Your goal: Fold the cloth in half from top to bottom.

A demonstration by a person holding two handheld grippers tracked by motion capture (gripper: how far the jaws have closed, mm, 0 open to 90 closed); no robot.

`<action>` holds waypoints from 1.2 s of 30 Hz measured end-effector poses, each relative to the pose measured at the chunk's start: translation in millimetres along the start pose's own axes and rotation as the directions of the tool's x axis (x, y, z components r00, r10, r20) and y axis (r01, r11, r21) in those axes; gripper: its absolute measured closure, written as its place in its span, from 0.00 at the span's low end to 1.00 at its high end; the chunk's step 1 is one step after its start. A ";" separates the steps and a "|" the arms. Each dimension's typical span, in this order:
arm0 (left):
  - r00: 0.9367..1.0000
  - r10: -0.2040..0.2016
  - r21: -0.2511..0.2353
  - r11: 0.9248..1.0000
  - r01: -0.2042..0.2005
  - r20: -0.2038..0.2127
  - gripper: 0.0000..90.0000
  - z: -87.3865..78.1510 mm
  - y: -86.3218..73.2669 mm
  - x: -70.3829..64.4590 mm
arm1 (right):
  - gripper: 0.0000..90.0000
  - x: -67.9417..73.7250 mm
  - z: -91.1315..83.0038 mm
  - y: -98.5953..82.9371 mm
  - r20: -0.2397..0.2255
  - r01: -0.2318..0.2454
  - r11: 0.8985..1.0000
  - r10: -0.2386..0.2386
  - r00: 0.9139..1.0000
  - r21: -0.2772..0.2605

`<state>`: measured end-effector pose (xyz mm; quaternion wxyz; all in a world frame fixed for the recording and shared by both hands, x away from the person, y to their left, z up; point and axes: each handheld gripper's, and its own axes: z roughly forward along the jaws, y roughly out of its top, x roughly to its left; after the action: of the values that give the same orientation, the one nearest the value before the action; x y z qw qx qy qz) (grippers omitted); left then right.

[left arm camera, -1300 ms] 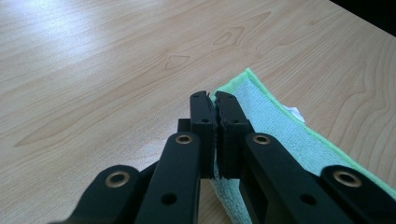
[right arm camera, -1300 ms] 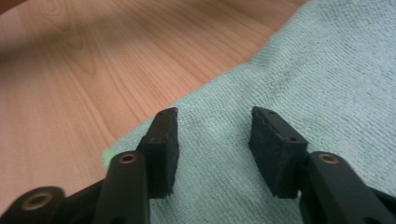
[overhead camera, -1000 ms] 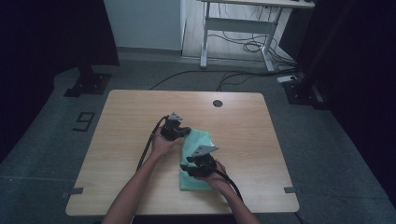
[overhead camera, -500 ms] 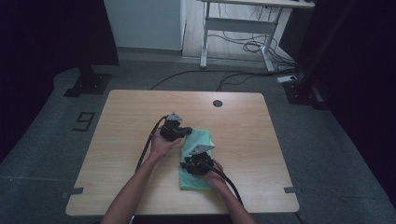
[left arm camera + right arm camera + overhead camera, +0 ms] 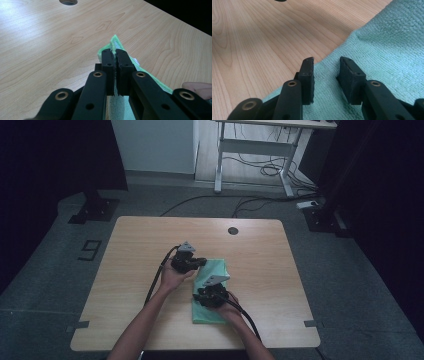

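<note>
I see the green microfibre cloth lying folded on the wooden table, toward the near edge and a little right of the cable hole; bare wood runs wide on both sides of the cloth and beyond it up to the hole, so there is open room all round; the cloth's near end stops short of the table's front edge. My left gripper sits at the cloth's far left corner; in the left gripper view its jaws are clenched together on the raised green hem of the cloth, with hardly a slit between them; a fingertip shows at the right, beside the cloth. My right gripper rests over the cloth's left edge, nearer to me than the left one; in the right gripper view its jaws stand released, a clear gap between the pads, low over the cloth just inside its edge; they grasp nothing.
</note>
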<state>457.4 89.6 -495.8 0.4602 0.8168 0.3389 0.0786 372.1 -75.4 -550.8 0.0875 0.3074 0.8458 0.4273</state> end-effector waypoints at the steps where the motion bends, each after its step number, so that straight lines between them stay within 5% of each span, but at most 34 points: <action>1: 1.000 0.001 0.000 1.000 -0.001 0.001 0.96 -0.1 -0.2 -0.4 | 0.71 0.3 0.0 -0.1 0.000 0.001 1.000 -0.001 1.000 0.000; 30: 1.000 0.025 -0.027 0.999 -0.024 0.012 0.96 -18.1 -4.6 -24.3 | 0.67 1.6 0.6 -1.1 0.007 0.009 1.000 -0.009 1.000 -0.010; 36: 0.998 0.058 -0.017 0.998 -0.058 0.001 0.96 -17.8 -6.7 -32.0 | 0.66 2.0 0.2 -1.3 0.007 0.010 1.000 -0.010 1.000 -0.009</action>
<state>422.0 84.4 -485.2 0.4647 0.8225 0.3142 0.0941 370.0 -74.6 -551.7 0.0942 0.3043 0.8450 0.4296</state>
